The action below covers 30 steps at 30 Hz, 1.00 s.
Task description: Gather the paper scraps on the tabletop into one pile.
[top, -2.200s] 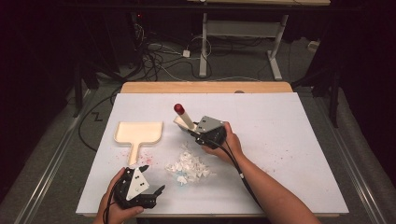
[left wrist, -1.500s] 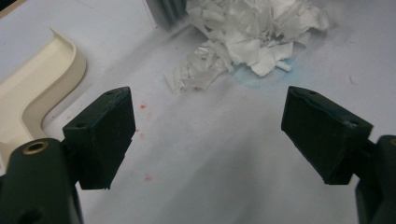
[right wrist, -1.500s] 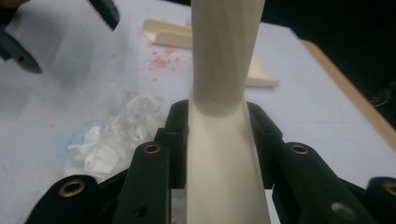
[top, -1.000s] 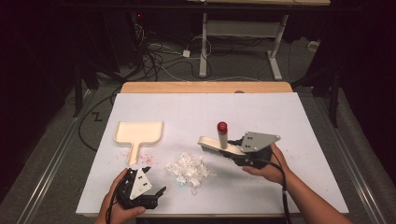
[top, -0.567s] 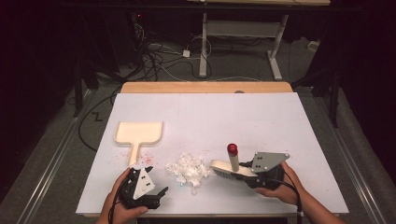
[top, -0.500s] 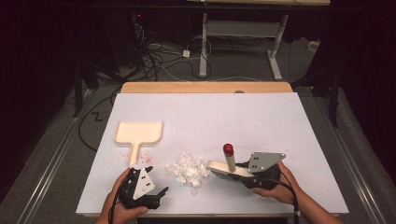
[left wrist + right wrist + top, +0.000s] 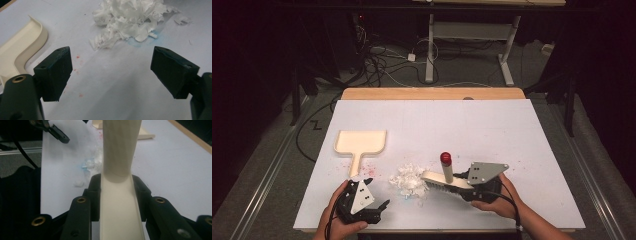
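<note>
White paper shreds (image 7: 409, 181) beside tool-held brush (image 7: 443, 180)

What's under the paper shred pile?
The white table sheet, with a blue smear showing at the edge of the shred pile. Anything beneath the heap's middle is covered, so it cannot be told.
</note>
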Motion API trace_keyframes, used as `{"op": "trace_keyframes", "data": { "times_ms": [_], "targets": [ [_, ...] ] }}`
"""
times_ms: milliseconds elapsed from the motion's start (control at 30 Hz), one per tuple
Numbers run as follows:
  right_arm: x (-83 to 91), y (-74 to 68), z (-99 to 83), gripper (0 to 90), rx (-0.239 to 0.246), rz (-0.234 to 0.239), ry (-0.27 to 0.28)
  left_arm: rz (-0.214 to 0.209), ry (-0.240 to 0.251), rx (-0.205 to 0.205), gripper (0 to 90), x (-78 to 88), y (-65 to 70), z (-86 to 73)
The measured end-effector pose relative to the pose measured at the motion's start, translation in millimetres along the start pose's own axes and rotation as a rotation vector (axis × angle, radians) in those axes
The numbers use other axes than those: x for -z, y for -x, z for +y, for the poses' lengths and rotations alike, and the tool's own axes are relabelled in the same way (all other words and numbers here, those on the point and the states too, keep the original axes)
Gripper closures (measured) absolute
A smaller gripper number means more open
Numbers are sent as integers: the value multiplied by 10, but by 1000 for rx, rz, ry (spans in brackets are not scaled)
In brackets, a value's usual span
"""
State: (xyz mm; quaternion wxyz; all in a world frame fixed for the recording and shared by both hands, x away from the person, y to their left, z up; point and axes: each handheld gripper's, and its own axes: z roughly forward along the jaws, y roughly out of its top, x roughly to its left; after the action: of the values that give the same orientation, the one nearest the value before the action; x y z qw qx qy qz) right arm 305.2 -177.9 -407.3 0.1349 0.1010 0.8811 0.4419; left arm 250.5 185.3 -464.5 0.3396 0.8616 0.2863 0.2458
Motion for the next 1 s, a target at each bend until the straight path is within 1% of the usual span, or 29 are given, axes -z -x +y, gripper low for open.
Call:
{"op": "trace_keyframes", "data": {
  "times_ms": [67, 167, 233, 300, 333, 400, 467, 567, 633, 700, 733, 767, 800, 867, 933, 967, 1000],
  "targets": [
    [104, 2, 0, 678, -9, -9, 23, 2, 1, -1, 168, 2, 2, 4],
    [220, -12, -6, 678, -5, -3, 34, 5, 4, -1, 168, 5, 5, 13],
    [254, -43, -15, 678, -3, 26, 35, 6, 6, 1, 167, 5, 4, 15],
    [247, -96, -18, 678, 8, 38, 25, 8, 4, 0, 168, 6, -1, 15],
    [234, -126, -14, 678, 14, 62, 20, 9, 6, 3, 168, 8, -2, 15],
    [205, -167, -8, 678, 18, 94, 17, 12, 11, 7, 168, 20, -13, 12],
    [141, -213, -8, 678, 24, 119, 7, 17, 21, 17, 168, 35, -28, 7],
    [-3, -266, -30, 678, 26, 144, -28, 23, 36, 30, 167, 63, -52, 2],
    [-96, -288, -35, 678, 43, 129, -39, 24, 45, 38, 168, 76, -62, 1],
    [-171, -264, -12, 678, 42, 131, -33, 21, 46, 40, 168, 75, -65, 1],
    [-207, -259, 7, 679, 44, 105, -36, 20, 44, 38, 168, 70, -67, 2],
    [-255, -242, 27, 678, 49, 96, -37, 20, 40, 35, 168, 64, -68, 5],
    [-315, -218, 49, 678, 49, 94, -28, 20, 39, 34, 168, 61, -68, 6],
    [-407, -199, 78, 678, 44, 73, -15, 20, 38, 33, 168, 60, -67, 4],
    [-453, -191, 104, 678, 46, 67, -1, 18, 38, 31, 168, 64, -66, -1],
    [-465, -187, 124, 678, 45, 53, 6, 18, 37, 31, 168, 65, -65, -2],
    [-466, -179, 136, 678, 45, 54, 6, 16, 38, 31, 168, 65, -63, -5]
  ]
}}
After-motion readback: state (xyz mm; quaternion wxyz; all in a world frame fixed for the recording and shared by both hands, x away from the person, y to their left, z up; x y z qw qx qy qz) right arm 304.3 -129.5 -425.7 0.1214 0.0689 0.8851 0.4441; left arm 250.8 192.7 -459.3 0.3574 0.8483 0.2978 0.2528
